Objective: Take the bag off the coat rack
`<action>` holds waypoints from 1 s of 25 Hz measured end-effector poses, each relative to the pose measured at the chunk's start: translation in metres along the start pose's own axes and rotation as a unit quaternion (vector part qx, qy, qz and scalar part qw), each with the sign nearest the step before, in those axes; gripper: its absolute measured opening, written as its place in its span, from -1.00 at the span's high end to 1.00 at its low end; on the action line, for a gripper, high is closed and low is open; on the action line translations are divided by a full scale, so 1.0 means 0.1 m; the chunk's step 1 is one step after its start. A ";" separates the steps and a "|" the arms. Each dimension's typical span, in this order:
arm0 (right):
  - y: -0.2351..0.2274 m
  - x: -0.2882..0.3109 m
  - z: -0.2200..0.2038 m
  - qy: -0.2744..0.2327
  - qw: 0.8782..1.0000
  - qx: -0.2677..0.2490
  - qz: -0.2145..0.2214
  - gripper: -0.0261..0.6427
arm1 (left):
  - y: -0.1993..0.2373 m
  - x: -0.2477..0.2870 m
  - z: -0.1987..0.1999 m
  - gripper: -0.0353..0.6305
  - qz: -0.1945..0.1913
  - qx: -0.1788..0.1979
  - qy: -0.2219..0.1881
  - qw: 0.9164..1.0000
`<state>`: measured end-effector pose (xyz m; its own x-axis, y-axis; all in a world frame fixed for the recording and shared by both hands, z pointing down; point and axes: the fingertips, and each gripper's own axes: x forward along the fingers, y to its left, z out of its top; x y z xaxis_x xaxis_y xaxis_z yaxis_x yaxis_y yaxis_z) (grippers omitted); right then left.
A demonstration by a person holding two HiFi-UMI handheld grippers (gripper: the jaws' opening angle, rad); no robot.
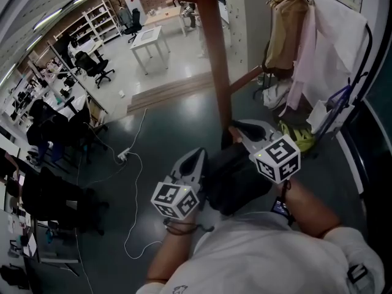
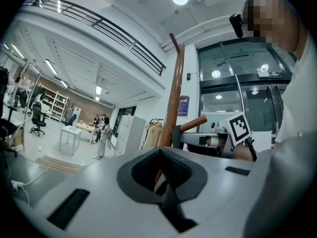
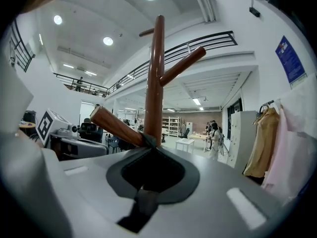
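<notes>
A brown wooden coat rack rises in front of me. A black bag hangs low against its pole, between my two grippers. My right gripper is shut on the bag's dark strap, right where the strap loops over a slanted peg at the pole. My left gripper is at the bag's left side, jaws closed on dark bag fabric. In the left gripper view the pole stands just beyond the left gripper. The right gripper points at the peg.
A clothes rail with hanging coats stands at the right, with a yellow-green item on the floor below it. A white cable trails across the dark floor on the left. A white table and office chairs stand farther back.
</notes>
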<state>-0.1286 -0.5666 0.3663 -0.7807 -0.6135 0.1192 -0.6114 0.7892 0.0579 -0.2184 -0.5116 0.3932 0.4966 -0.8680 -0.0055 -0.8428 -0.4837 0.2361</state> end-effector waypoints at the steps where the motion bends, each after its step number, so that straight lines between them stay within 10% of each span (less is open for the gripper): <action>1: -0.01 -0.03 0.00 -0.002 1.000 0.006 -0.001 0.86 | -0.01 -0.02 0.00 0.89 0.000 0.002 0.000 1.000; 25: 0.78 -1.08 0.22 -0.090 0.993 0.060 -0.057 0.86 | -0.54 -0.91 -0.05 0.89 -0.040 0.003 -0.008 0.999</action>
<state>-0.0944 -0.4396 0.3361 -0.7097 -0.7019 -0.0606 -0.6995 0.7123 -0.0579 -0.2174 -0.4057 0.3861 0.5590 -0.8282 -0.0395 -0.8020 -0.5522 0.2279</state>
